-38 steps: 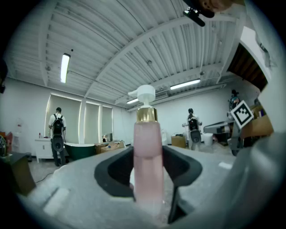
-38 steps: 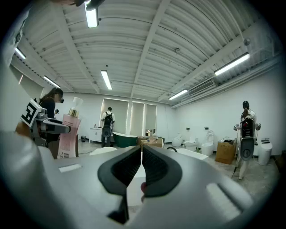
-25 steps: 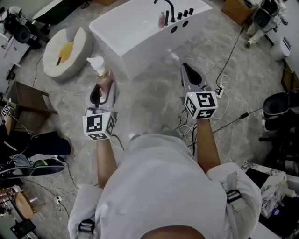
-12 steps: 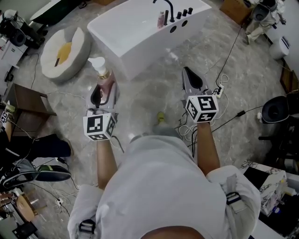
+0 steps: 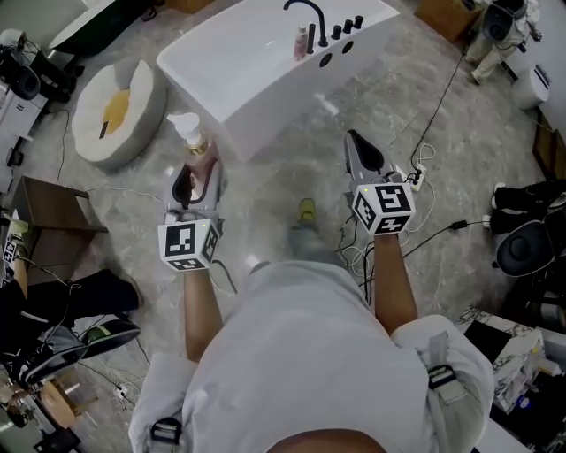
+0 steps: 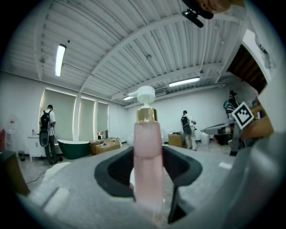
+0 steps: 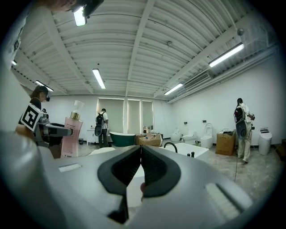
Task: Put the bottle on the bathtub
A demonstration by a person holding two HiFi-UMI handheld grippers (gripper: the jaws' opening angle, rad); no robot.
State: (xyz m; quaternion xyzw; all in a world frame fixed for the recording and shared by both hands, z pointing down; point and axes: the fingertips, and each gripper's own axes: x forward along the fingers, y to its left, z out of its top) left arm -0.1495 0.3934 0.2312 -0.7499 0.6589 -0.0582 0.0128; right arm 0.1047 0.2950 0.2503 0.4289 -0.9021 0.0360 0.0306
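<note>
We're holding the left gripper (image 5: 195, 177) with its jaws clamped on the pink bottle (image 5: 198, 150), which is standing upright, with a white pump head on top and a gold collar under it. We're carrying it over the grey marble floor (image 5: 274, 190), near the white bathtub (image 5: 232, 84) but not touching it, so it isn't sitting on the tub yet. The right gripper (image 5: 363, 155) is hovering alongside, jaws pressed together with nothing between them. A black faucet (image 5: 311, 16) and 1 small toiletry bottle (image 5: 302, 39) are sitting on the tub's deck. A round beige cushion (image 5: 113, 99) is lying left of the tub. Cables (image 5: 433, 232) are trailing on the right.
</note>
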